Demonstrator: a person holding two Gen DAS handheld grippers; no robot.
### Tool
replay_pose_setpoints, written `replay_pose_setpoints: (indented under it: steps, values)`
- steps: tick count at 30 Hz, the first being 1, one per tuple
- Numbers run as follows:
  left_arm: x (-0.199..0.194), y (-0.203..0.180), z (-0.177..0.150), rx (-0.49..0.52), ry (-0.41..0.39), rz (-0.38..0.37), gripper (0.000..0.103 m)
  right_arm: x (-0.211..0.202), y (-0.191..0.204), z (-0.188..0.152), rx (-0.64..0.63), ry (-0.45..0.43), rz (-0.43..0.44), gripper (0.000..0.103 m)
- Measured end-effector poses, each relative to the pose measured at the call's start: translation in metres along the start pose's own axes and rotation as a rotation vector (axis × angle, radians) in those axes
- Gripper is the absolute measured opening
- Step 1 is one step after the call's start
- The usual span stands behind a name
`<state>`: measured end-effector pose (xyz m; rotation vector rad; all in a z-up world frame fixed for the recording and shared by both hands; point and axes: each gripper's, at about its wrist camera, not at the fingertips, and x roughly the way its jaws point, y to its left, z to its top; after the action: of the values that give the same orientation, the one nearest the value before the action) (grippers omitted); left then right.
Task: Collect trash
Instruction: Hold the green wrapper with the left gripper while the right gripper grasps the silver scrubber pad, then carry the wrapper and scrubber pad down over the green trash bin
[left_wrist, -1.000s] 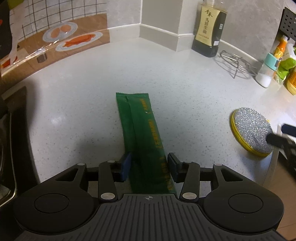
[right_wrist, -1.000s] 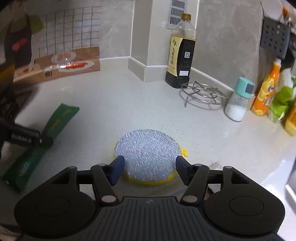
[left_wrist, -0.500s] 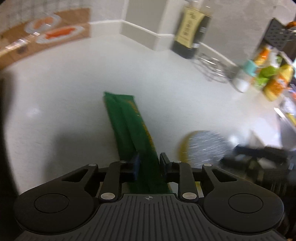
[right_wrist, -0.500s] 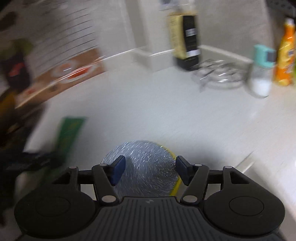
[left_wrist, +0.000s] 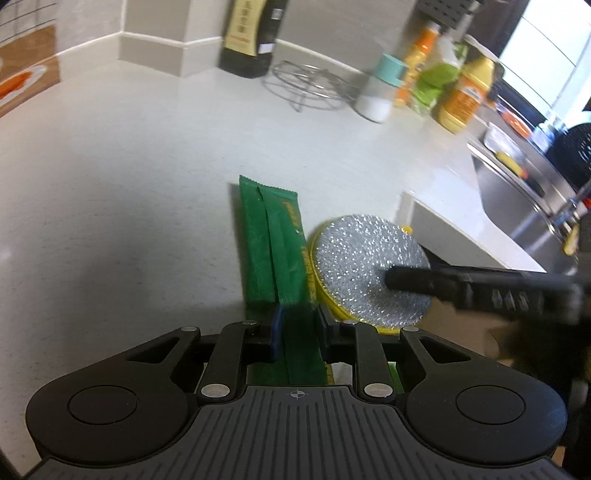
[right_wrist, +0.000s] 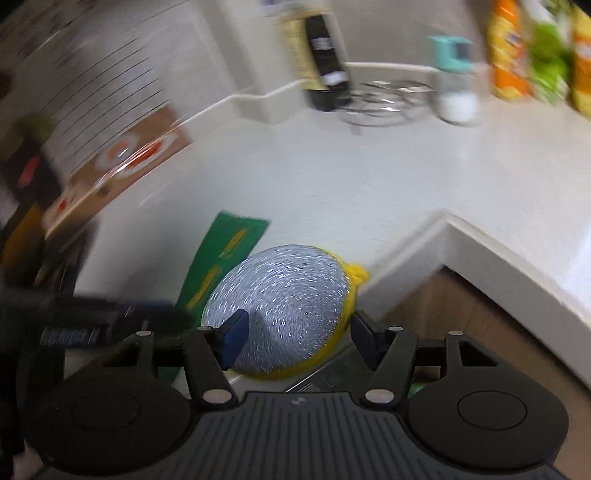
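While both pieces of trash are riding lifted over the white worktop (left_wrist: 147, 155), judging the pickup done and the drop-off left; no bin showing in either view, so not able to say where they are going. Filling the lower middle of the left wrist view: the green wrapper (left_wrist: 275, 251), long and flat, running up out of the left gripper (left_wrist: 299, 332), jaws pinching together on its near end. Sitting just right of it, lower centre: the round scouring pad (left_wrist: 369, 269), silver face with yellow rim, overlapping the wrapper's edge. Showing in the right wrist view, lower centre: the right gripper (right_wrist: 295, 332), jaws spread wide and clamping the pad's two sides. Blurring heavily there, so hinting at travel under way.
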<state>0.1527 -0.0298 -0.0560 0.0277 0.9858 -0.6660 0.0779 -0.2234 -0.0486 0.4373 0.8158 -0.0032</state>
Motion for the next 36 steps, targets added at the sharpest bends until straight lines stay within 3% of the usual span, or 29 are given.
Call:
replay_pose_setpoints:
  steps: [6,7,9,15,17,19,21,31,36]
  values:
    - [-0.001,0.003,-0.001,-0.015,-0.002,0.013,0.028,0.011,-0.048,0.0,0.315,0.04,0.123,0.058]
    - [-0.001,0.001,0.0,-0.005,-0.002,0.021,0.03,0.008,-0.047,0.0,0.318,0.025,0.131,0.048]
    - [-0.001,0.0,-0.002,0.009,-0.005,0.048,0.035,-0.003,-0.037,0.001,0.242,-0.018,0.133,0.041]
    - [0.0,-0.001,-0.006,0.022,-0.021,0.061,0.036,-0.018,-0.001,0.012,0.061,-0.051,0.28,0.041]
    - [0.001,-0.003,-0.008,0.031,-0.026,0.061,0.036,-0.008,0.011,0.015,0.02,-0.026,0.232,0.041]
    - [0.001,-0.006,-0.009,0.041,-0.029,0.073,0.036,0.003,0.019,0.013,-0.016,0.005,0.142,0.03]
    - [0.001,-0.008,-0.009,0.051,-0.026,0.085,0.035,0.011,0.023,0.011,-0.046,0.024,0.072,0.026]
    - [0.001,-0.017,-0.018,0.087,-0.06,0.121,0.035,-0.005,0.033,0.012,-0.098,-0.001,0.051,0.017]
    - [-0.004,-0.011,-0.019,0.044,-0.098,0.079,0.018,-0.026,0.025,0.012,-0.076,-0.04,0.037,0.015]
